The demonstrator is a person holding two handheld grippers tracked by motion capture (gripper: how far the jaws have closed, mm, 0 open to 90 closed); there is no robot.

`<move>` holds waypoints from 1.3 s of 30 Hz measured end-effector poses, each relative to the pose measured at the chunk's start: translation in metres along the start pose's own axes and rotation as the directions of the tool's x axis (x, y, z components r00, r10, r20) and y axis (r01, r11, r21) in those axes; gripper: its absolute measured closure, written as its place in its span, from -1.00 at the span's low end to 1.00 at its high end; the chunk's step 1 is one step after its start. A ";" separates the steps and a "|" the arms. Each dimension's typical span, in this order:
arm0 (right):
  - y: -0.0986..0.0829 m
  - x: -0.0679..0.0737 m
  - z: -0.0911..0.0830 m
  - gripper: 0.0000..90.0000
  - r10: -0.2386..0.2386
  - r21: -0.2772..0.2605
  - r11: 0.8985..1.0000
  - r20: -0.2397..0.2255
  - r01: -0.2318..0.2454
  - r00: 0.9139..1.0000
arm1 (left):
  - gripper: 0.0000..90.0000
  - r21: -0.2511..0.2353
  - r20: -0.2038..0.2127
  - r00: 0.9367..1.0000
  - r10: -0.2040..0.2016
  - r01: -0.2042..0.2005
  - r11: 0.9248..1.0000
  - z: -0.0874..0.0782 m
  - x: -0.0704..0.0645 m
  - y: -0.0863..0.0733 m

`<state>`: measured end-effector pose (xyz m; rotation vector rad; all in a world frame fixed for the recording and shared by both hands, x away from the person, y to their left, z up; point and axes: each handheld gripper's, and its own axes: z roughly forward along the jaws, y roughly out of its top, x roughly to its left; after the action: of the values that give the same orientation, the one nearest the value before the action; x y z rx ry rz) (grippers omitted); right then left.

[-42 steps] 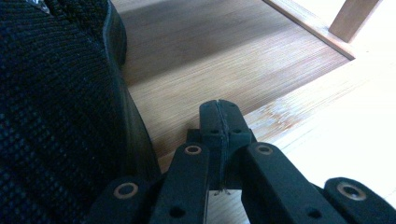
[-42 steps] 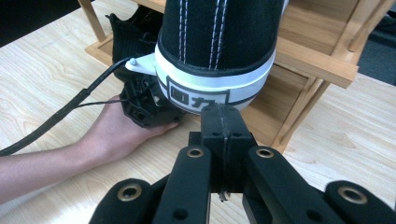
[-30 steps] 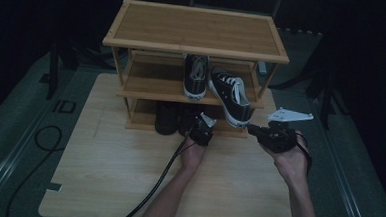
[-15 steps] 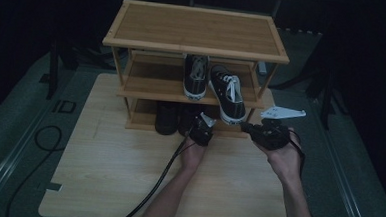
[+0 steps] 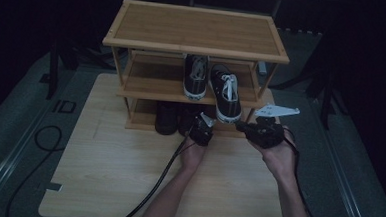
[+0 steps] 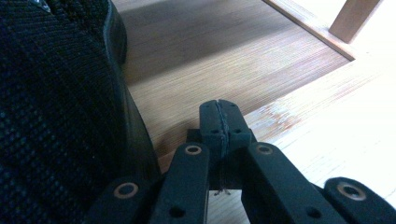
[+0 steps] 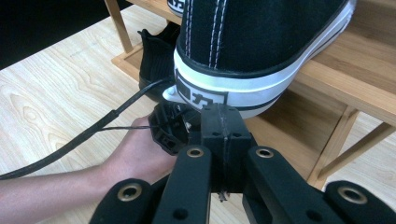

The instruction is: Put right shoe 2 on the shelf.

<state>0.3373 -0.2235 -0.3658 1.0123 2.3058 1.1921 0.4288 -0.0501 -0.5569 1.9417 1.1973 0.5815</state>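
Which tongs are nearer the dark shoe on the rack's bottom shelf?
Left. The left tongs sit shut right beside the dark shoe; the right tongs, also shut, are off to its right, under the overhanging sneaker.

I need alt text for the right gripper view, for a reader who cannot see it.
The right gripper, its two black jaws pressed shut on nothing, points at the heel of a black canvas sneaker that overhangs a wooden rack shelf. Lower left, the person's left hand holds the left gripper near a black shoe.

Matt black canvas sneaker [image 7: 261, 37] with glossy rubber sole, on grained wooden rack [image 5: 147, 81].
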 end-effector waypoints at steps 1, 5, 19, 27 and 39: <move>0.000 0.001 0.001 1.00 -0.001 0.000 1.000 -0.001 0.001 1.000 | 1.00 0.000 0.000 1.000 0.000 0.000 1.000 0.000 0.000 0.000; 0.002 0.002 0.003 1.00 -0.001 -0.002 1.000 -0.010 0.001 1.000 | 1.00 0.001 0.003 1.000 0.000 0.000 1.000 0.000 0.000 0.000; 0.008 0.007 0.010 1.00 -0.010 -0.002 1.000 -0.027 0.010 1.000 | 1.00 0.000 0.003 1.000 0.000 0.000 1.000 0.000 0.000 0.000; 0.009 0.005 0.014 1.00 -0.002 -0.002 1.000 -0.022 0.002 1.000 | 1.00 -0.001 0.001 1.000 0.001 -0.001 1.000 0.000 0.000 0.000; 0.015 0.007 0.020 1.00 -0.001 -0.013 1.000 -0.031 0.001 1.000 | 1.00 0.000 0.002 1.000 -0.001 0.001 1.000 0.000 0.000 0.000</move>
<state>0.3509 -0.2015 -0.3657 0.9947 2.3184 1.2294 0.4288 -0.0500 -0.5568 1.9412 1.1964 0.5792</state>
